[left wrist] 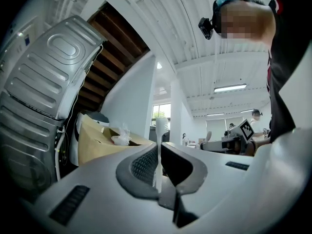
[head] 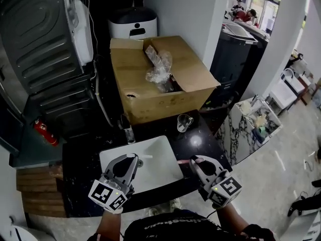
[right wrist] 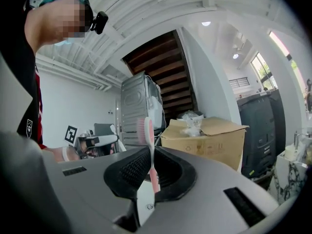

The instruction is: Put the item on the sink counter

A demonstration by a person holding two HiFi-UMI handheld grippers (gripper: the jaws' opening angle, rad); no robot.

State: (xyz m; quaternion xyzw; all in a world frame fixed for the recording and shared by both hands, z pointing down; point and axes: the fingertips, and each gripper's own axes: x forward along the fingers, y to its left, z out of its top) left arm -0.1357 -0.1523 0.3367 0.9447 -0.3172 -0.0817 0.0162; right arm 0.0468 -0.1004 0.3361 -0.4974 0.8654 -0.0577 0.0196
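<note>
Each gripper holds a toothbrush upright between its jaws. My left gripper [head: 133,158] [left wrist: 160,165] is shut on a white toothbrush [left wrist: 159,145], whose tip pokes out over the white sink basin [head: 155,177]. My right gripper [head: 195,160] [right wrist: 148,167] is shut on a pink toothbrush [right wrist: 147,143] [head: 183,161], above the basin's right edge. Both grippers hover low over the near side of the black sink counter [head: 203,139], facing each other's side.
A glass cup [head: 184,122] stands on the counter behind the basin, and a faucet [head: 128,130] at the basin's back left. A large open cardboard box [head: 155,87] sits beyond. A grey appliance [head: 40,49] and a red extinguisher [head: 45,132] are at the left.
</note>
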